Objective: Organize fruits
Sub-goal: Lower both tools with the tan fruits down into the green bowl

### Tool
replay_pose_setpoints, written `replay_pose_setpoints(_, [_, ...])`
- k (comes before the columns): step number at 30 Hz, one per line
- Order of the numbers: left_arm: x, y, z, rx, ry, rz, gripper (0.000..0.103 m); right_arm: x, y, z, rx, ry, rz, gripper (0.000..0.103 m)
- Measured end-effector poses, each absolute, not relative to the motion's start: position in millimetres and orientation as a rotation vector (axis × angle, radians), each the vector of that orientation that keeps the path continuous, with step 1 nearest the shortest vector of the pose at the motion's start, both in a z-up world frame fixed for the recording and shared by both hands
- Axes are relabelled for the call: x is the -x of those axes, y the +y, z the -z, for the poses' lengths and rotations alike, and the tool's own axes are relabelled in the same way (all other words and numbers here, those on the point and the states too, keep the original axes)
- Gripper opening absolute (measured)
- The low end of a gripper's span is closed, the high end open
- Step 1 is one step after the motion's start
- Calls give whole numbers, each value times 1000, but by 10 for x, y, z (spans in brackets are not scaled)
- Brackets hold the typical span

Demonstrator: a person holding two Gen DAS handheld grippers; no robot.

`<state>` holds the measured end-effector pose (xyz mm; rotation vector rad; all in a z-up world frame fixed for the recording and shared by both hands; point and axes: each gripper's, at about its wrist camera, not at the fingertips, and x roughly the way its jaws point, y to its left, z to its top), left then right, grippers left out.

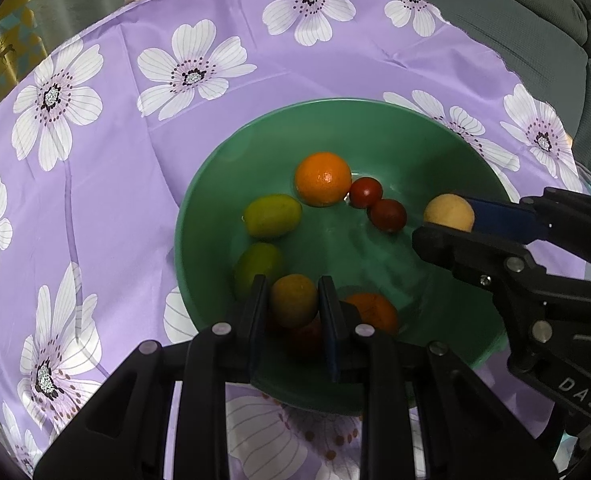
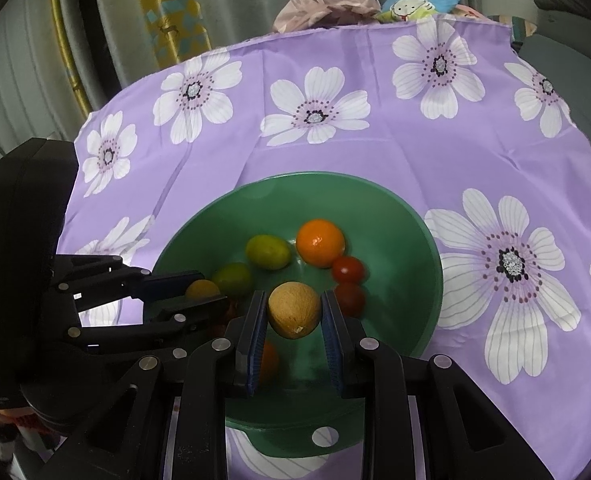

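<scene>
Left gripper (image 1: 291, 300) sits over the near rim of the bowl (image 1: 255, 148), clenched on a yellow-orange fruit (image 1: 294, 300) between its pads. Right gripper (image 2: 293, 312) also hangs over the bowl, grasping a pale yellow fruit (image 2: 294, 310); in the left wrist view the same fruit (image 1: 449, 213) shows near the bowl's right wall. Bowl stands on the flowered cloth (image 1: 135, 200), toward its near edge. Already lying in the bowl: orange (image 1: 322, 178), two green fruits (image 1: 272, 216) (image 1: 257, 266), two tomatoes (image 1: 365, 192) (image 1: 387, 215), a second orange (image 1: 373, 312) by the near wall. Judged step: either dropping in or lifting out, cannot tell which. If depositing, next move calls for lowering each fruit over a free patch and parting the jaws gently.
</scene>
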<state>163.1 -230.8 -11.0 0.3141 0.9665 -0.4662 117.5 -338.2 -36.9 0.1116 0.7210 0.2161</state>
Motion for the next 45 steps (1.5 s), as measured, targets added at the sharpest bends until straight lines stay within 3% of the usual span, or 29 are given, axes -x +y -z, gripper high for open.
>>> replay_pose_setpoints(45, [-1784, -2445, 147, -396, 1029, 466, 24, -1293, -3288, 348, -36, 761, -204, 28])
